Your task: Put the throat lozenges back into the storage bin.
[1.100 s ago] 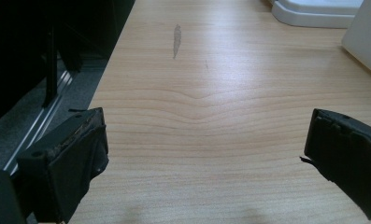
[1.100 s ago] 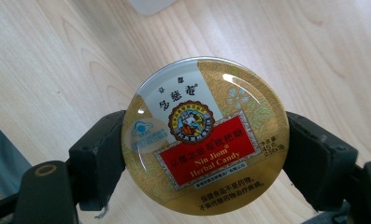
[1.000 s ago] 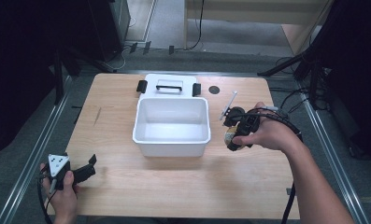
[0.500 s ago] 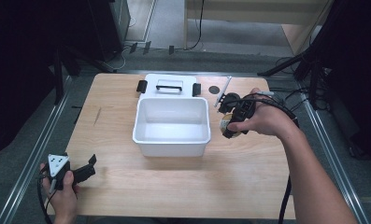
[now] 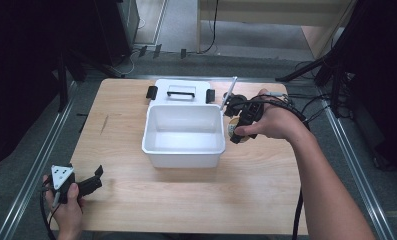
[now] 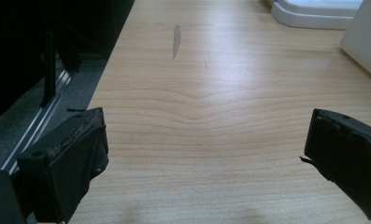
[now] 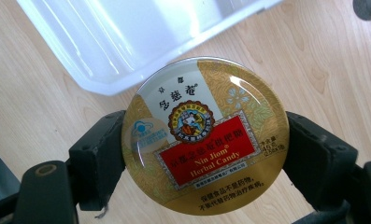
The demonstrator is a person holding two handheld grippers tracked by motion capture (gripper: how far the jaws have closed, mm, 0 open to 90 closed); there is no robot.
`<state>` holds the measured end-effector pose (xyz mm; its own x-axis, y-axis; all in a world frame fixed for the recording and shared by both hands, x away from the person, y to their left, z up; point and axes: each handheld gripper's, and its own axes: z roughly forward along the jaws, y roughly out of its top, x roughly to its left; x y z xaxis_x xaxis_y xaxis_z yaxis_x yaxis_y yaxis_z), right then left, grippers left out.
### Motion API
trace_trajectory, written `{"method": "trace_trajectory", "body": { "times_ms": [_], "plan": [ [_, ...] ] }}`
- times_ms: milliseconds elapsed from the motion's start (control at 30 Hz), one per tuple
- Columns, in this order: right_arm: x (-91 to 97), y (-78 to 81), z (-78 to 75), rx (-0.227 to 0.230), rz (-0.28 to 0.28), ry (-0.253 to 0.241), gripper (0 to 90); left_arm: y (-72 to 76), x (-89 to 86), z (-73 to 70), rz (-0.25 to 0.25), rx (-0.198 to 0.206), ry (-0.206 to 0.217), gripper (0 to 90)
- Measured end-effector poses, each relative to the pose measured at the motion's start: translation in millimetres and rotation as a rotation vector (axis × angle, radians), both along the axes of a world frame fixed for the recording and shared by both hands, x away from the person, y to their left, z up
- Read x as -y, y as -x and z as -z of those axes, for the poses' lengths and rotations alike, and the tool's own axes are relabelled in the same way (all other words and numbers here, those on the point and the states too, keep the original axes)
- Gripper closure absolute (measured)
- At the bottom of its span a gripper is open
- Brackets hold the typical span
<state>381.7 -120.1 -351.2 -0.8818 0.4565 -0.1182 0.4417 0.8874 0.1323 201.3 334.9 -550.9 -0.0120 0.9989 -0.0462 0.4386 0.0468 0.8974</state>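
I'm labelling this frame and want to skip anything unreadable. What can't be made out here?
- High view: the label of the candy tin is too small, and the hand covers part of the right gripper.
- Right gripper view: the white bin is cut off by the top edge.
- Left gripper view: the lid is cut off at the top edge.

In your high view, your right hand (image 5: 273, 121) covers most of the right gripper (image 5: 238, 131), so the candy tin (image 5: 234, 132) shows merely as a small gold sliver whose print is too small to read. In your right gripper view the white bin (image 7: 141, 37) is cut off by the top edge. In your left gripper view both jaws run off the bottom edge.
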Motion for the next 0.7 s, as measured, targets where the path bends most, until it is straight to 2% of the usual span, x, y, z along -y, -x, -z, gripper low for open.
{"method": "trace_trajectory", "body": {
  "times_ms": [700],
  "plan": [
    [-32.0,-7.3,1.1,0.007,-0.055,-0.021,20.8,0.3,-0.2,0.1,0.0,0.002,0.004,0.0]
  ]
}}
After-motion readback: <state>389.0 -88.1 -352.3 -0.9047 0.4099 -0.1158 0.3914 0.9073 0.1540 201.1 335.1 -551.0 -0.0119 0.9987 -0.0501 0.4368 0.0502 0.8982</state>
